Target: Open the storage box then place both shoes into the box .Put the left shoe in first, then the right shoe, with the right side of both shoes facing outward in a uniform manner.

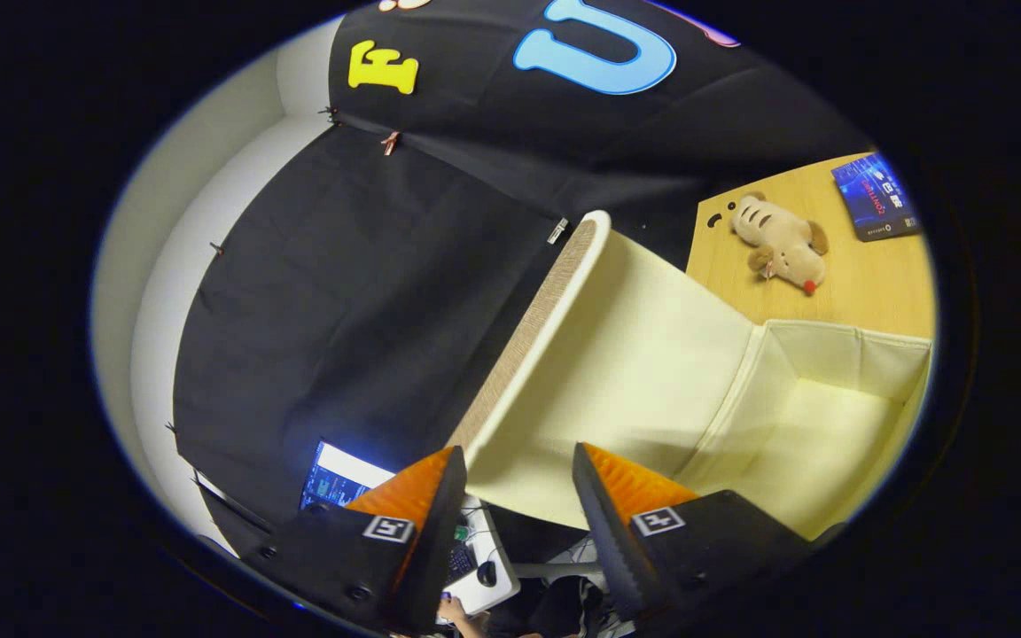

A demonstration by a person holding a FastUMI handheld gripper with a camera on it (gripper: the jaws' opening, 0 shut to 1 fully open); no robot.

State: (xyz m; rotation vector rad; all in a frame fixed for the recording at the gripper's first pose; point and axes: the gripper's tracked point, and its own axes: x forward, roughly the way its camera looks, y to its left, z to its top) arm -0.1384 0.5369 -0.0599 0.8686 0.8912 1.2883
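The cream fabric storage box (847,354) stands open on a wooden table (874,288), and its inside is bare. Its lid (635,354) is swung up and back, showing the cream inner face and a woven tan outer rim. My gripper (518,461) is open at the lid's free edge. One finger sits by the lid's outer corner and the other lies over the inner face. The gap between them is much wider than the lid, and neither finger visibly presses on it.
A plush toy animal (781,241) and a blue book (878,197) lie on the table beyond the box. Past the fingers are a lit screen (338,478), a keyboard with a mouse (487,573), and a person's hand (457,613).
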